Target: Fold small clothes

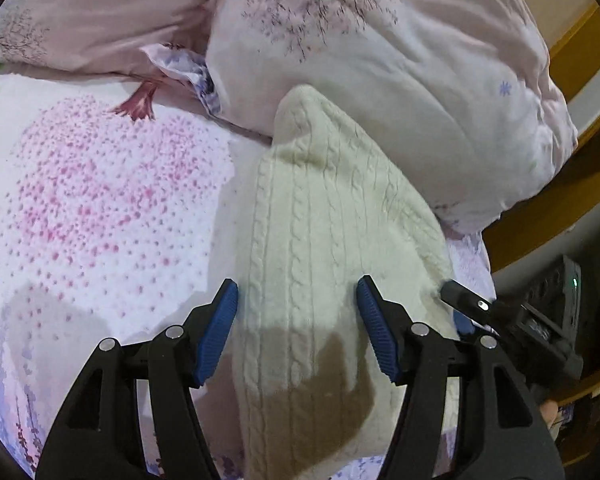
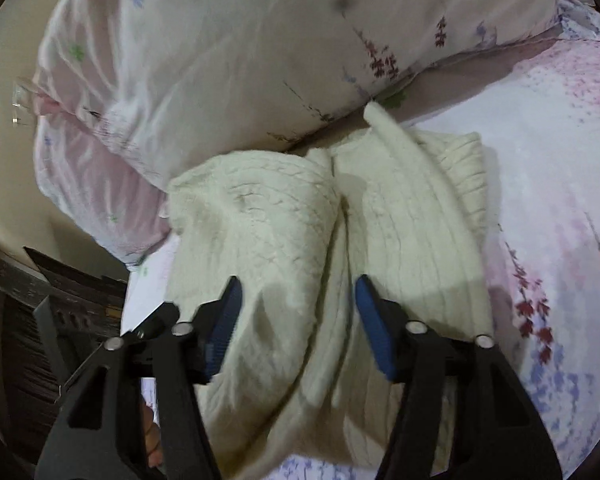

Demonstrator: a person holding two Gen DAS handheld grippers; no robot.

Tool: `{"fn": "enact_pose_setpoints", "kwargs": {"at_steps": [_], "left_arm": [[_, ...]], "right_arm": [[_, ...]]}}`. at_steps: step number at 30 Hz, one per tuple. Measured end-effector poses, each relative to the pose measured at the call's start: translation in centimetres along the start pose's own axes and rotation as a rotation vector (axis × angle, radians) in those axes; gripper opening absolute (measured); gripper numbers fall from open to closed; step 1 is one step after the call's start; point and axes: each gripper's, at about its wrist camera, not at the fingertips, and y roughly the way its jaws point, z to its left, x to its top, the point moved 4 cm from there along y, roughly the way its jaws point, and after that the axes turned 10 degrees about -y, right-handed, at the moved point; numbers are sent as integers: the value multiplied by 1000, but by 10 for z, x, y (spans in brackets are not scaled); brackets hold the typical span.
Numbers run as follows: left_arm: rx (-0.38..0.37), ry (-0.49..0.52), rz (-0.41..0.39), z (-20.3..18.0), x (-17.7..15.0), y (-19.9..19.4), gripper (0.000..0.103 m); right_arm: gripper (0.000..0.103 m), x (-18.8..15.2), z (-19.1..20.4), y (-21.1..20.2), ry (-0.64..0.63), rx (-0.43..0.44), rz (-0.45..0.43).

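Note:
A cream cable-knit sweater (image 1: 320, 240) lies on the flowered bed sheet (image 1: 100, 200). In the right wrist view the sweater (image 2: 260, 232) shows as two bunched halves with a crease down the middle and a rolled edge (image 2: 396, 140) across the top. My left gripper (image 1: 297, 284) hovers over its near part with the blue pads (image 1: 220, 320) spread wide and not pressing the knit. My right gripper (image 2: 298, 280) stands open over the crease, its pads (image 2: 374, 328) apart from the cloth. A black finger of the right gripper (image 1: 464, 296) touches the sweater's right edge.
A pink flowered duvet (image 1: 380, 60) is heaped just behind the sweater, also in the right wrist view as the duvet (image 2: 240, 60). The bed's edge falls away to a dark device (image 1: 556, 292) and a wooden frame (image 1: 540, 224) at the right.

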Motion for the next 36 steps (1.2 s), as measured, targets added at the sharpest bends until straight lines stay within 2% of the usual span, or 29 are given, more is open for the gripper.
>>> {"fn": "enact_pose_setpoints", "kwargs": {"at_steps": [3,5,7,9,13,15,20,27,30,32,34,36], "left_arm": [[5,36,14,-12,-5,10,68],[19,63,14,-19,-6,13,72],[37,92,8,-26,-7,14,79],[52,129,-10,-32,-9,12,87],[80,213,-47,-46,-13,6,90],[77,238,-51,-53,-16,7,92],[70,287,-34,-68,-30,14,92],[77,308,-7,-72,-41,27,92],[57,284,17,-71,-43,32,92],[25,250,44,-66,-41,34,92],[-25,207,71,-61,-43,35,92],[-55,168,96,-58,-44,36,92]], "right_arm": [[44,3,2,10,8,3,-9],[17,6,4,15,3,-7,-21],[13,8,6,17,-20,-29,-37],[13,10,12,6,-63,-57,-88],[12,15,20,-21,-136,-139,-167],[12,17,18,-36,-166,-211,-196],[12,15,-8,-51,-166,-361,-181],[12,10,-14,-54,-212,-372,-181],[16,12,-19,-44,-239,-413,-153],[29,10,-29,-41,-197,-405,-112],[39,7,-36,-52,-139,-369,-138],[55,3,-39,-68,-104,-309,-157]]}}
